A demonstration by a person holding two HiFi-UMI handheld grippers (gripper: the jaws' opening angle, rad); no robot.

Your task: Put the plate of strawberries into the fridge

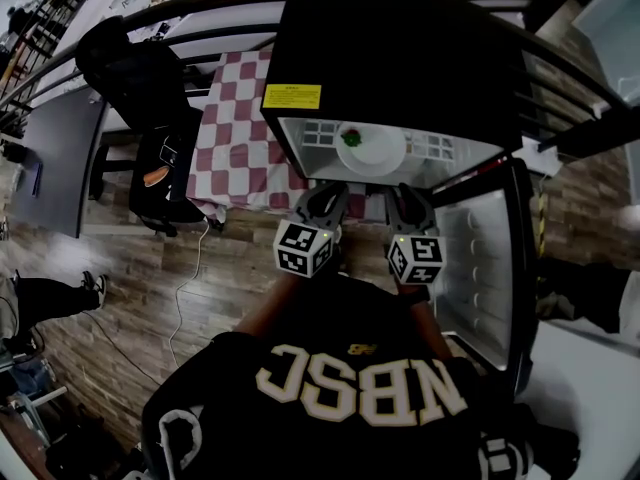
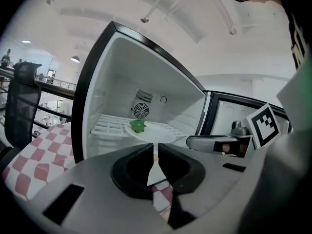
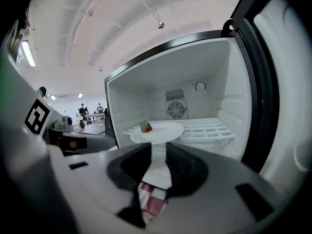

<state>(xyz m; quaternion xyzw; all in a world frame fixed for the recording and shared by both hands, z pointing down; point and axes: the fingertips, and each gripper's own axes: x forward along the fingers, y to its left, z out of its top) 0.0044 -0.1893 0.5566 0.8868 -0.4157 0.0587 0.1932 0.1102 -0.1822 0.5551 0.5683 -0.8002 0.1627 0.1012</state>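
A white plate (image 1: 378, 154) with a strawberry (image 1: 350, 138) rests on the wire shelf inside the open black fridge (image 1: 400, 48). Both grippers hang just outside the fridge mouth, apart from the plate. My left gripper (image 1: 322, 200) has only a narrow slit between its jaws and nothing in it; past it the left gripper view shows the plate (image 2: 158, 133) and the strawberry (image 2: 138, 126). My right gripper (image 1: 410, 200) has a wider gap, also empty. The right gripper view shows the plate (image 3: 163, 129) and strawberry (image 3: 145, 126) straight ahead on the shelf.
The fridge door (image 1: 480, 268) stands open to the right of my right gripper. A table with a red-and-white checkered cloth (image 1: 240, 138) sits left of the fridge, with a black chair (image 1: 150, 98) beside it. A person's legs (image 1: 50, 293) show at far left on the wooden floor.
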